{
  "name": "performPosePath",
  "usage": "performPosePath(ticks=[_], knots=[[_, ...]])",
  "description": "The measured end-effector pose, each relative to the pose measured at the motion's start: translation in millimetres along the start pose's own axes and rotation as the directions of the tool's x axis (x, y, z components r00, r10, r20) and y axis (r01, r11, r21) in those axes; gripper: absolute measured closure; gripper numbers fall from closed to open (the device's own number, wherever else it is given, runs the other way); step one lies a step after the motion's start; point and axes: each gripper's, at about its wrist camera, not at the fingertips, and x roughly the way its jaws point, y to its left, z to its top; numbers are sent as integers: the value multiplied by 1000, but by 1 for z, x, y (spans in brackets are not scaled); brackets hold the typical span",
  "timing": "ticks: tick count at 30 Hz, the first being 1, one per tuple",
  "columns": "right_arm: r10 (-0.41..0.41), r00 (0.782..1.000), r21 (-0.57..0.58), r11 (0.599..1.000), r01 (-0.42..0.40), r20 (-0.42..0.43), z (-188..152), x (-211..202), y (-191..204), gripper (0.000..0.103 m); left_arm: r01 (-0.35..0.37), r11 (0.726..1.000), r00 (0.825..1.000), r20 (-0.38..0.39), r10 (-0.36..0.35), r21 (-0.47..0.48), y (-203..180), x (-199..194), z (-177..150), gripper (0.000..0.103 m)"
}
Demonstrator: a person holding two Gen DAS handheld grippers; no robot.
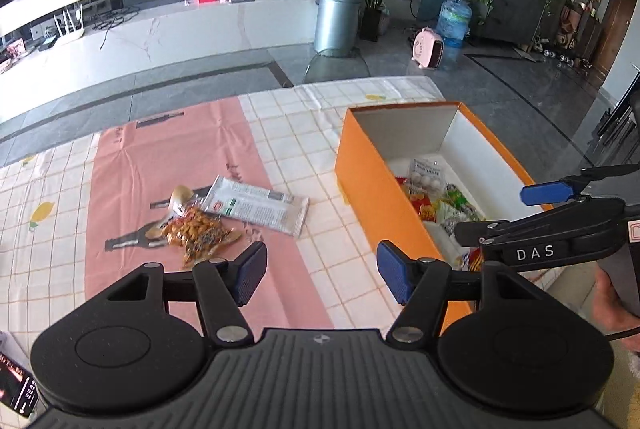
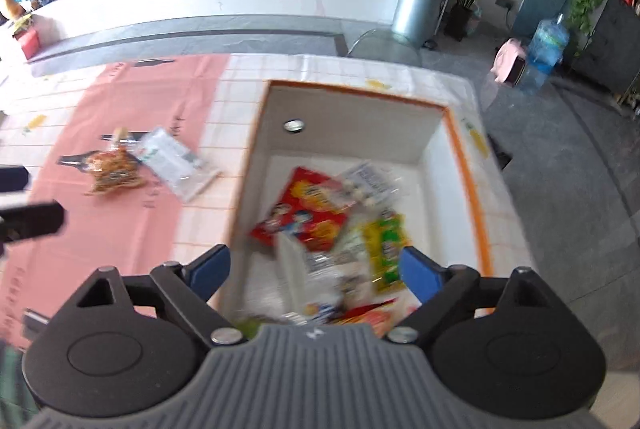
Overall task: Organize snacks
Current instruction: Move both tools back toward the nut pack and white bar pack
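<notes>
On the checked tablecloth [image 1: 280,133], 2 snacks remain outside the orange box [image 1: 372,185]: a clear bag of orange crackers [image 1: 196,229] and, touching it, a white flat packet [image 1: 260,207]. Several packets already lie inside the box, among them a red packet [image 2: 308,209].

Left gripper [image 1: 322,275]: jaws spread, nothing between them, aimed at the cloth near the cracker bag. Right gripper [image 2: 316,269]: jaws released wide above the box contents, holding nothing.

Recommended procedure, by judgement:
1. Lower the left gripper over the cracker bag first; it lies nearer.
2. Pinch the bag at its crimped edge, not across the crackers.
3. Keep the right gripper clear of the box opening.
</notes>
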Motion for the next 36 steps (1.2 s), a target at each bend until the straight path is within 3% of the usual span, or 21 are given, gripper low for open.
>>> performPosePath(ticks=[4,8,12,21,22,24,30,36], knots=[[92,994,25,996,-90,-53,3,2,28,14,-17,1000,999,-50,17,-4,20,-7,-5,28],[146,985,8,989,-146,-92,9,8,56,15,-59,998,995,-83,57,-17,46,-8,-9,38],[218,969,-5,976,-220,-113,15,18,80,16,-108,993,989,-111,101,-57,76,-4,-12,40],[229,964,-89,966,-242,-138,35,57,115,17,-34,993,989,-148,17,-111,121,18,-7,38],[225,964,-100,966,-240,-139,38,64,116,21,-28,992,989,-145,9,-125,124,23,-5,35],[222,965,-119,964,-238,-138,44,76,119,28,-26,988,989,-147,3,-149,130,31,-1,33],[218,967,-170,956,-238,-129,60,118,125,28,-19,975,987,-161,-18,-222,146,69,8,33],[199,965,-228,945,-235,-171,72,158,133,28,-47,973,979,-206,-1,-227,151,107,11,33]])
